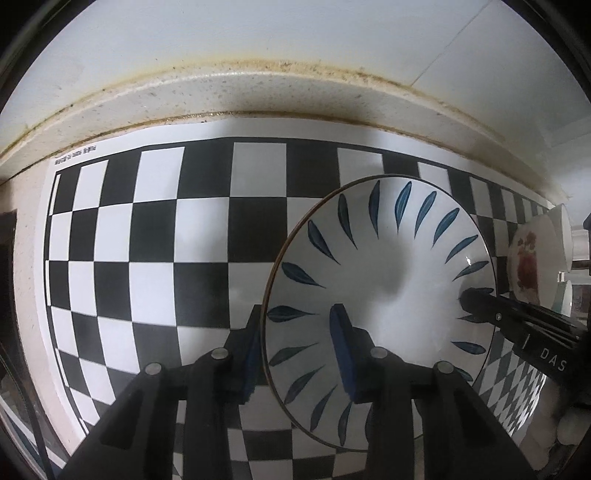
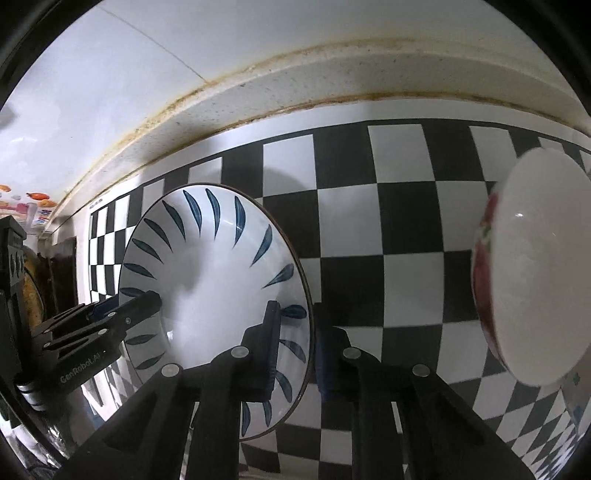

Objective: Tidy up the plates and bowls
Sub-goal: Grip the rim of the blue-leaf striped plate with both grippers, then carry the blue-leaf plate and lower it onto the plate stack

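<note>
- Shallow white ceramic plate with blue leaf strokes and a thin dark rim [image 1: 384,266], sitting over a black-and-white checkerboard sheet [image 1: 177,236]; whether lifted or resting, cannot tell.
- Pinched at the near-left rim by the left gripper [image 1: 299,354]: one blue-padded finger [image 1: 343,354] inside the well, the other outside against the rim's outer edge.
- Pinched at the opposite rim by the right gripper [image 2: 295,354]: one finger [image 2: 269,350] over the painted inner band, its partner outside and partly hidden behind the edge, the dark rim running between the two.
- From the left wrist view, the right gripper's black tip reaching in across the plate's right edge; from the right wrist view, the left gripper's tip likewise crossing the left edge.
- Right of the plate, a white round bowl with red floral pattern on its outer wall [image 2: 528,273], near but apart from the plate, with open checkerboard squares between.
- Beyond the plate's far edge, a band of bare checkerboard, then the sheet's white margin, then a speckled off-white raised ledge with brown-stained seams [image 1: 258,96] under a pale wall [image 1: 258,33].
- Left of the plate, a wide stretch of uncovered checkerboard out to the sheet's left border.
- At the far left of the right wrist view, dark objects, too blurred to identify.
</note>
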{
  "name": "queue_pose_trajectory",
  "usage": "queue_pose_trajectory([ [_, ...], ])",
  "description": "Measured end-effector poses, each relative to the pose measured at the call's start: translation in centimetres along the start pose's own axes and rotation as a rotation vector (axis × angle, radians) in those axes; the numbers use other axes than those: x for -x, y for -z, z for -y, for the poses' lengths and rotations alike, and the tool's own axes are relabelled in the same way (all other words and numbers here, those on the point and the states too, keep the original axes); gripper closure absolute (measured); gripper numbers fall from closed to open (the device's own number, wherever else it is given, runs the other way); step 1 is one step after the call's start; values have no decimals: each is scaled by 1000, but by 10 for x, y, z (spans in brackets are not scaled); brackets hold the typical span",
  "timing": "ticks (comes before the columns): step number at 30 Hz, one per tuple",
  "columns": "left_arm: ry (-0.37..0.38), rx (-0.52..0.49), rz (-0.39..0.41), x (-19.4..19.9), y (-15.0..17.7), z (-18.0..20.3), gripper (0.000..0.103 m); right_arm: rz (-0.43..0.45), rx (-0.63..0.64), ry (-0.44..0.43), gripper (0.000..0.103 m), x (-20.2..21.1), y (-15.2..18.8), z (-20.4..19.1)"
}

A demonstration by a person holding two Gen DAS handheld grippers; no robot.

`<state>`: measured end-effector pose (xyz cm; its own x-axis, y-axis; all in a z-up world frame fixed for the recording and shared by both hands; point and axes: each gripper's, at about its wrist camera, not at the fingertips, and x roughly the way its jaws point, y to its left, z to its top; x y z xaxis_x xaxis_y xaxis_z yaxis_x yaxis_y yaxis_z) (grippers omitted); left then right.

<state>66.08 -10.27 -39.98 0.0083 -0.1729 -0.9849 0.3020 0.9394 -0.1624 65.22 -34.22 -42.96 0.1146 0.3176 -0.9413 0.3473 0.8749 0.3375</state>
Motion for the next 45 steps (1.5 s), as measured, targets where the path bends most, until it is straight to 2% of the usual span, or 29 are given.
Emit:
queue_pose_trajectory([
  [8,4,-23,54,43,28,4,71,54,27,-19,86,43,20,-1],
  [13,18,-41,81,68,53,10,71,91,28,-44,87,76,46,2],
  [18,27,-67,109,97,73,15,71,123,20,-63,87,111,82,15],
  [26,35,-110,107,105,110,47,71,152,29,-50,88,150,146,30],
  [32,58,-114,60,96,145,57,71,134,8,-57,88,154,195,49],
  [38,33,-136,-21,62,174,66,71,63,-28,-52,88,122,232,72],
  [45,14,-143,-104,28,194,73,70,-3,-46,-31,88,89,257,93],
])
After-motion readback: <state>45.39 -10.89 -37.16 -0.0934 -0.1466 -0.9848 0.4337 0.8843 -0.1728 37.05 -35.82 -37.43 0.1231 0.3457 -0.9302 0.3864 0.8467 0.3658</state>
